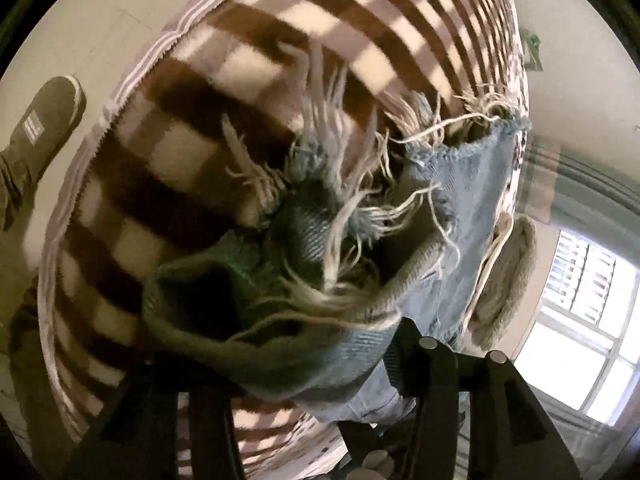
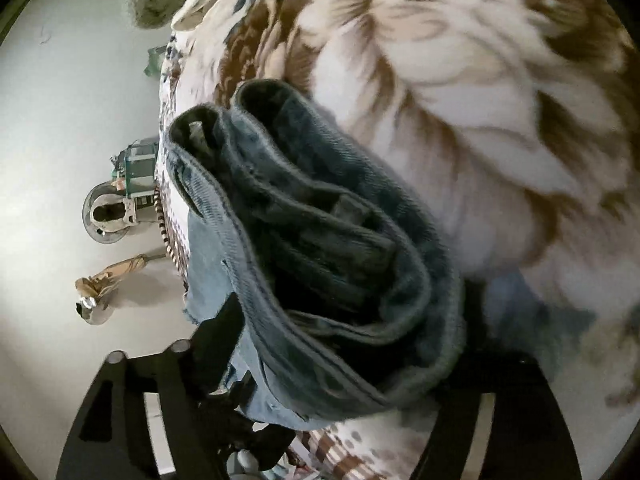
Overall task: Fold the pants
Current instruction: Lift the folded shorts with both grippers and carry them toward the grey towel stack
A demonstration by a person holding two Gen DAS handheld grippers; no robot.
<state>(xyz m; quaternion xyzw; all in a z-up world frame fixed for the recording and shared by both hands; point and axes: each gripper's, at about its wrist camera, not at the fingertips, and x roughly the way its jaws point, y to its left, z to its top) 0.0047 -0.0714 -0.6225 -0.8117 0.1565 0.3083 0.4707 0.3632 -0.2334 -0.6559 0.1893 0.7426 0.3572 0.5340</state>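
The pants are light blue jeans. In the left wrist view their frayed leg hems [image 1: 332, 220] with long white threads bunch up right in front of the camera, above a brown and cream checked bedcover [image 1: 168, 120]. My left gripper [image 1: 320, 364] is shut on the frayed hems. In the right wrist view the folded waistband [image 2: 320, 232] with a belt loop fills the middle, above a brown and white flowered bedcover [image 2: 460, 80]. My right gripper [image 2: 352, 360] is shut on the waistband. The jeans hang between the two grippers.
The bed's edge runs along a pale floor [image 2: 60, 120]. On the floor lie a round grey fan-like object [image 2: 106, 216], a beige sandal [image 2: 108, 280] and a dark slipper [image 1: 44, 128]. A beige cushion [image 1: 504, 280] and a bright window [image 1: 584, 328] sit to the right.
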